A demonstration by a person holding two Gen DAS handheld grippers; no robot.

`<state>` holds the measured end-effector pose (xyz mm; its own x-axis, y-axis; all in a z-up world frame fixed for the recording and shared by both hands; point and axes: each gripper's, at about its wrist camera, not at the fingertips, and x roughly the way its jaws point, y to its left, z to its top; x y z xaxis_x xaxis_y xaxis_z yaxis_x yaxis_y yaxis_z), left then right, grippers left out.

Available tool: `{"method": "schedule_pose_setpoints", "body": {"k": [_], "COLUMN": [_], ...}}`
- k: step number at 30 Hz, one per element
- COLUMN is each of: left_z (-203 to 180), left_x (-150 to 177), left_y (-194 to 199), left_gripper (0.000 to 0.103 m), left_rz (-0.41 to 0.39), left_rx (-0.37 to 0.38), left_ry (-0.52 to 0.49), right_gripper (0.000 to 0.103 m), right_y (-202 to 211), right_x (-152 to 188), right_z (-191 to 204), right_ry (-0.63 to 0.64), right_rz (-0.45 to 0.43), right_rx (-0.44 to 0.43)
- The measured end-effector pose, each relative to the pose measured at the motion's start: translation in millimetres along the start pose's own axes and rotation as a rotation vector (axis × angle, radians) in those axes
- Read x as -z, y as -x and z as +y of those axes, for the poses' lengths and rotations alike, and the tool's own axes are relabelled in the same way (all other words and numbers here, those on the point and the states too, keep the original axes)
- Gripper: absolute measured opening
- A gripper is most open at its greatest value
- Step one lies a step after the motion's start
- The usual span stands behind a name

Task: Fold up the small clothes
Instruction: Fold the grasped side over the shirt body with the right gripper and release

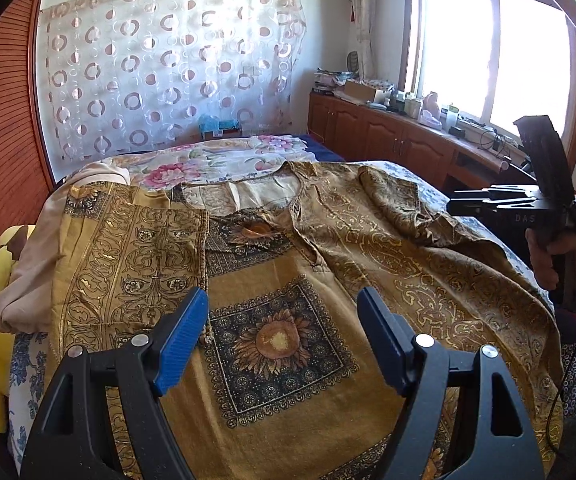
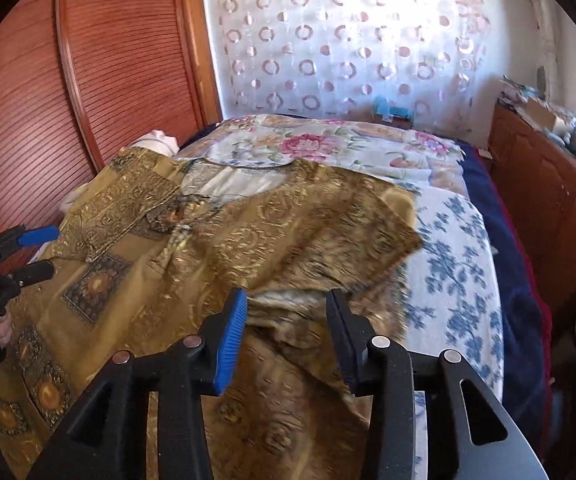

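Folding is in its early part: the golden patterned garment [image 1: 288, 280] lies spread on the bed [image 2: 460, 248], collar at the far side, and its left sleeve is already turned inward over the body, while the right sleeve [image 2: 368, 232] lies crumpled near the right edge, half lifted and blurred. The right gripper [image 2: 286, 340] is just above this sleeve. Its fingers [image 2: 232, 340] stand at a middle width and press on nothing; the cloth is under them, not between them. The left gripper [image 1: 282, 340] hovers over the near middle of the garment, above the sunflower square, with its fingers wide apart and empty.

As I judge it, the right sleeve is the step in hand. The next move calls for a fresh pinch on the sleeve edge and carrying it inward, flat, to match the left side, while the left gripper may hold the body in place.

Count: one garment being folded, one beige cloth [image 1: 28, 272] bunched at the far left, two grippers, one bed.
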<state>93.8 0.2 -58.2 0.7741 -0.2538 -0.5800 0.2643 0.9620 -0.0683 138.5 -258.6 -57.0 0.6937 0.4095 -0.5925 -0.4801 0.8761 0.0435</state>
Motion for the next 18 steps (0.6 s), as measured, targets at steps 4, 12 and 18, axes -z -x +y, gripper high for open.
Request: {"method": "schedule_pose_setpoints", "body": {"k": [4,12,18], "left_z": [1,4,8], "left_x": [2,7,11], "left_y": [-1,-1,-2], "left_gripper": [0.078,0.078,0.078], "left_rz": [-0.002,0.008,0.014], "left_rx": [0.005,0.004,0.001], "left_ry": [0.014,0.029,0.04], "right_gripper": [0.043,0.043,0.028], "right_y": [-7,-48,-80], "right_x": [-4,-29,-46], "right_z": [-21,-44,-51], "right_ry": [-0.072,-0.239,-0.29], "right_rz": [0.032,0.103,0.143], "right_rx": [0.05,0.058,0.08]}}
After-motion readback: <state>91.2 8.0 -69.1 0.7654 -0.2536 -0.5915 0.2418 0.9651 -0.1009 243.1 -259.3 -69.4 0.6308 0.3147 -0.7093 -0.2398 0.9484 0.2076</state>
